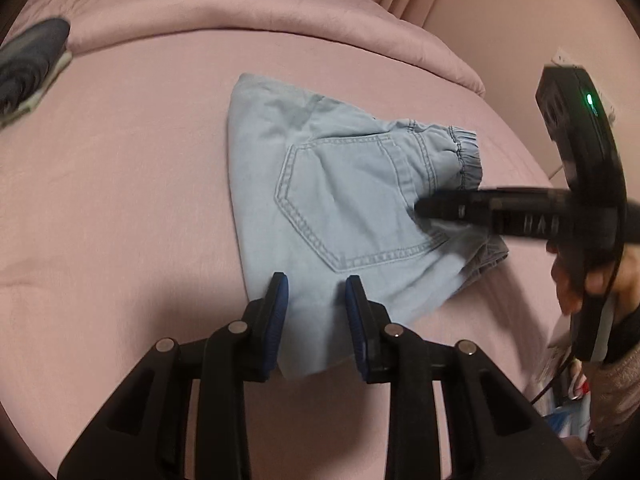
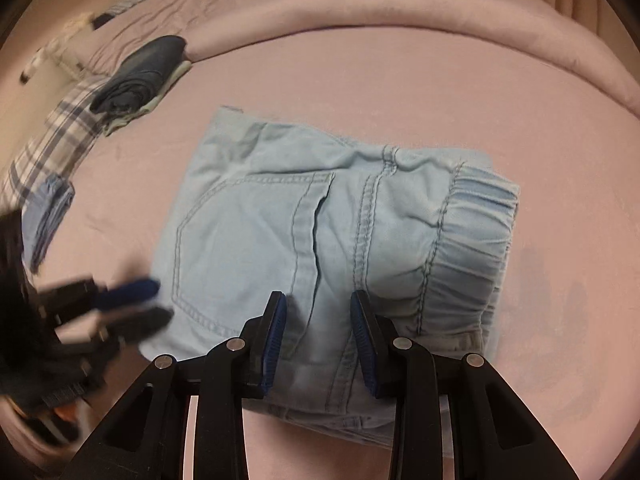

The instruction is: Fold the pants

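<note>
Light blue denim pants [image 1: 340, 204] lie folded into a compact bundle on the pink bed sheet [image 1: 120, 200], back pocket up, elastic waistband at the right. They also show in the right wrist view [image 2: 320, 240]. My left gripper [image 1: 316, 292] is open and empty, its blue pads over the bundle's near edge; it also shows blurred at the left of the right wrist view [image 2: 148, 304]. My right gripper [image 2: 318, 308] is open and empty, just above the pants near the waistband; in the left wrist view [image 1: 424, 208] its fingers reach in from the right.
A stack of folded dark clothes [image 2: 140, 76] sits at the far left of the bed, also in the left wrist view [image 1: 28, 68]. A plaid cloth [image 2: 56, 136] and a folded blue garment [image 2: 50, 216] lie at the left. A rolled pink blanket [image 2: 400, 4] borders the back.
</note>
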### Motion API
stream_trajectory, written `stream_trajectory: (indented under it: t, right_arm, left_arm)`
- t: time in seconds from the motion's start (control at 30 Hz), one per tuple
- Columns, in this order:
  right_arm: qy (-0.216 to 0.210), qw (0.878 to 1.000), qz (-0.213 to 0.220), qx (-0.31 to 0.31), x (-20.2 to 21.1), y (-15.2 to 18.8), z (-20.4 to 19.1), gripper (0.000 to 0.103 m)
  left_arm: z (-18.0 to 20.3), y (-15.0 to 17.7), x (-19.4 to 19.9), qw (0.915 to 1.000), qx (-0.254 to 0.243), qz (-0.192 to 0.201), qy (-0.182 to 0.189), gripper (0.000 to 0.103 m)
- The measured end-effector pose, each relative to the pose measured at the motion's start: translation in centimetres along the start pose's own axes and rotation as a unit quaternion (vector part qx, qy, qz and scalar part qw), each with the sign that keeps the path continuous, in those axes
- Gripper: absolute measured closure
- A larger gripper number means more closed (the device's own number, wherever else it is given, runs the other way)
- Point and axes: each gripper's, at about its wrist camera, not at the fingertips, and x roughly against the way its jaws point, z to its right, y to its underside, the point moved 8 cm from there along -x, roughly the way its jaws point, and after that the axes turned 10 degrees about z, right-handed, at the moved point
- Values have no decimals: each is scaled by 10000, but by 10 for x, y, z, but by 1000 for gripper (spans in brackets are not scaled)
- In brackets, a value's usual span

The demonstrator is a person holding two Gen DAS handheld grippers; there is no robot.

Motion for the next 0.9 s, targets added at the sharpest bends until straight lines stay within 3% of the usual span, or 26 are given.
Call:
stream_trajectory:
  t: [0.13, 0.23, 0.37, 0.47, 0.5, 0.67, 0.73, 0.8, 0.87, 0.9]
  right_arm:
    - [-460, 9977, 386, 316, 5, -28, -35, 68]
    - [-742, 9944, 437, 605, -15, -50, -64, 68]
    - [-826, 9931, 401, 724, -57, -73, -86, 68]
    - [-247, 9966, -111, 780, -102, -72, -77, 68]
    - [-352, 9979, -207, 496, -111, -69, -72, 68]
    - [-488, 9984, 284, 12, -57, -73, -59, 68]
    - [-600, 9966, 544, -173, -27, -70, -46, 62]
    - [-643, 9937, 802, -449, 4, -64, -23, 47]
    - [-659, 9906, 947, -739, 28, -54, 0, 40]
    - [-650, 9880, 1005, -976, 41, -45, 17, 38]
  left_arm:
    - [0, 9, 9, 10000, 53, -12, 79, 76]
    - [-1, 13, 11, 9997, 176, -13, 139, 76]
    - [-3, 18, 14, 9993, 327, -38, 173, 77]
    - [1, 18, 13, 9998, 165, -55, 34, 77]
    - [2, 17, 11, 9999, 149, -76, -17, 77]
    - [8, 16, 15, 9998, 156, -101, -70, 74]
    - [11, 12, 16, 9997, 193, -82, -135, 72]
    - [12, 12, 20, 9994, 285, -38, -173, 64]
    - [10, 10, 24, 9988, 418, 50, -269, 45]
    - [9, 9, 25, 9985, 479, 76, -261, 44]
